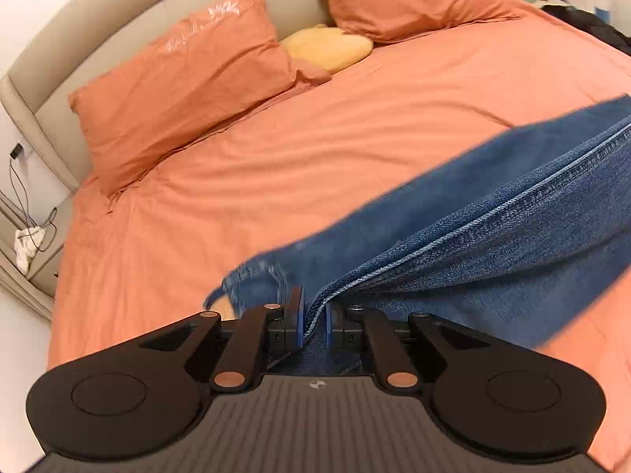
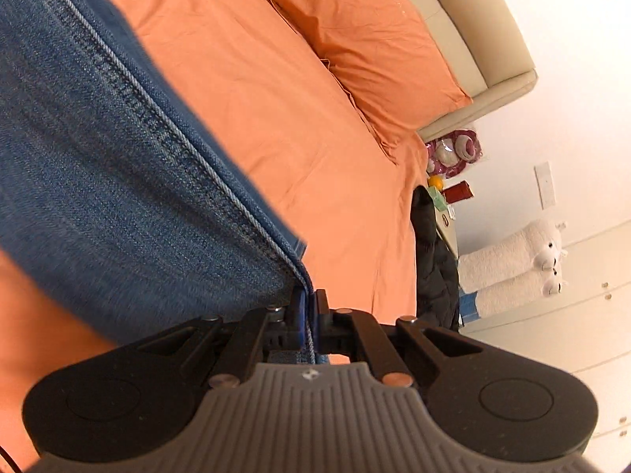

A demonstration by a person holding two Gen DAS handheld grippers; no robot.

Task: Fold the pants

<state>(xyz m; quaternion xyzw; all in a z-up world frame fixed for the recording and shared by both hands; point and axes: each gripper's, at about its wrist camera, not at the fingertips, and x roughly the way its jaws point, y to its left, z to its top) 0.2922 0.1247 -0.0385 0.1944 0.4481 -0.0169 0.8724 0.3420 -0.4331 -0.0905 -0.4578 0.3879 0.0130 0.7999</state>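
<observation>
An orange bed [image 1: 315, 149] fills both views, two orange pillows [image 1: 185, 79] at upper left against a beige headboard [image 1: 51, 90]. Blue jeans [image 1: 493, 228] stretch across the lower right, blurred and cut off, apparently lifted, with the left gripper [image 1: 313, 317] and right gripper [image 2: 309, 315] each clamped on a seam edge.

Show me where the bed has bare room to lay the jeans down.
Free: the orange sheet between the pillows and the jeans. Crowded: the headboard end, with pillows and a yellow cushion, and the far edge under dark clothing.
</observation>
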